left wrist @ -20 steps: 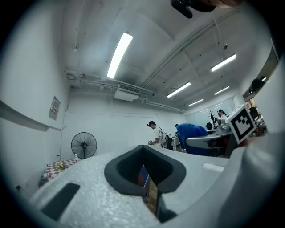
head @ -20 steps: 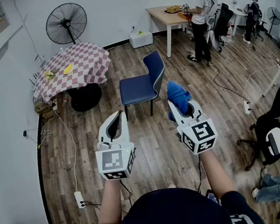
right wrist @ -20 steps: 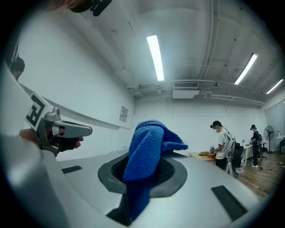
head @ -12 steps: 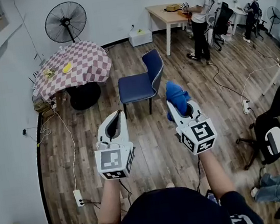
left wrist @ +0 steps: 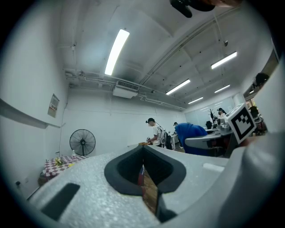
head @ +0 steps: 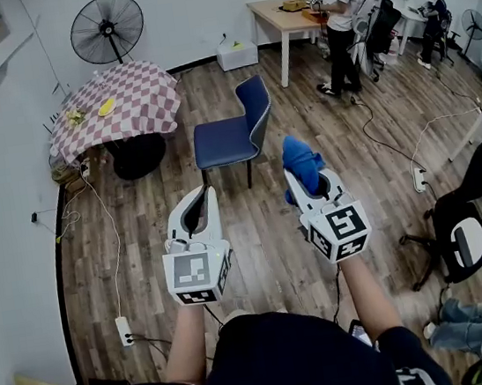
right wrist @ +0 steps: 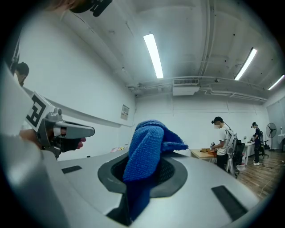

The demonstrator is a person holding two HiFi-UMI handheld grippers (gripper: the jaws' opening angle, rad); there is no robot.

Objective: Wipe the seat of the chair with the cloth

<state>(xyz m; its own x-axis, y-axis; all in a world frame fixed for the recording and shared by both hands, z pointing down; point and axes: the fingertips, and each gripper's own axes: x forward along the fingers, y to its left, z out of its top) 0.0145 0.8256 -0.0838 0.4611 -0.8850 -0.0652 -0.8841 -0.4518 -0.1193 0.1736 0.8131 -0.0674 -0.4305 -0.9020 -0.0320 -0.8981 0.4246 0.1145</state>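
The right gripper (head: 310,188) has its fingers closed on the blue cloth (head: 302,161), which bunches up between and above them. The left gripper (head: 200,203) has its fingers together, with nothing inside. The chair (head: 221,143) stands well ahead of both.

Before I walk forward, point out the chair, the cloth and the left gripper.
chair (head: 221,143), head view, on the middle of its blue seat.
cloth (head: 302,161), head view, on its bunched upper fold.
left gripper (head: 204,192), head view, between its closed fingertips.

Blue chair (head: 225,140) on wooden floor (head: 142,245)
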